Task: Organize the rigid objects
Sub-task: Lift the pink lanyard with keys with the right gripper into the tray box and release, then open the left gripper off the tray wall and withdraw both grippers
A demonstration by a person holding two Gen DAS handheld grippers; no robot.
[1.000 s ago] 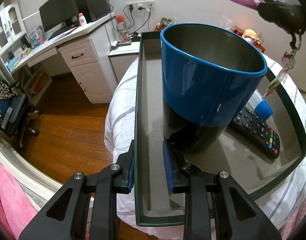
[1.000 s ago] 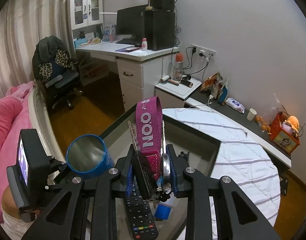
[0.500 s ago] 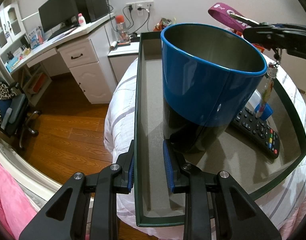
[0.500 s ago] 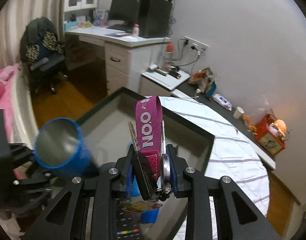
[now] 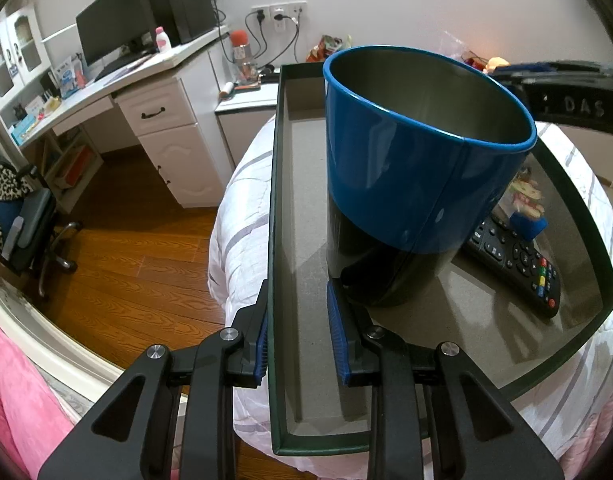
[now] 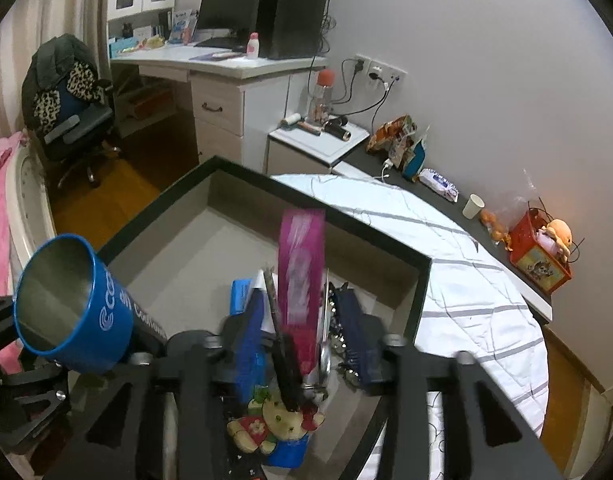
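Your right claw (image 6: 302, 332) has the keys (image 6: 296, 356) between its jaws, which stand noticeably apart, so I judge the grip slack or letting go; motion blur keeps me from saying whether the pads touch. The pink strap (image 6: 300, 268) stands up toward 12 o'clock from the jaws, and the bear charm (image 6: 276, 420) hangs at 6 o'clock, just over a blue cap (image 6: 286, 452) in the tray (image 6: 422, 280). Expect this bunch to be light, loose and floppy: the metal keys are stiff, but the strap and charm will swing and can snag. If you regrip, take it low on the strap by the ring, not on the charm.

Your left claw (image 5: 298, 344) is partly open and straddles the tray's (image 5: 272, 200) left wall, one pad outside, one inside; whether it pinches the wall I cannot tell. The cup (image 5: 406, 160) stands upright in the tray at 1 o'clock, its base just beside the inner pad. It looks like rigid, smooth metal, likely slippery, so grip over the rim. The remote (image 5: 518, 264) lies flat at 2 o'clock, behind the cup.
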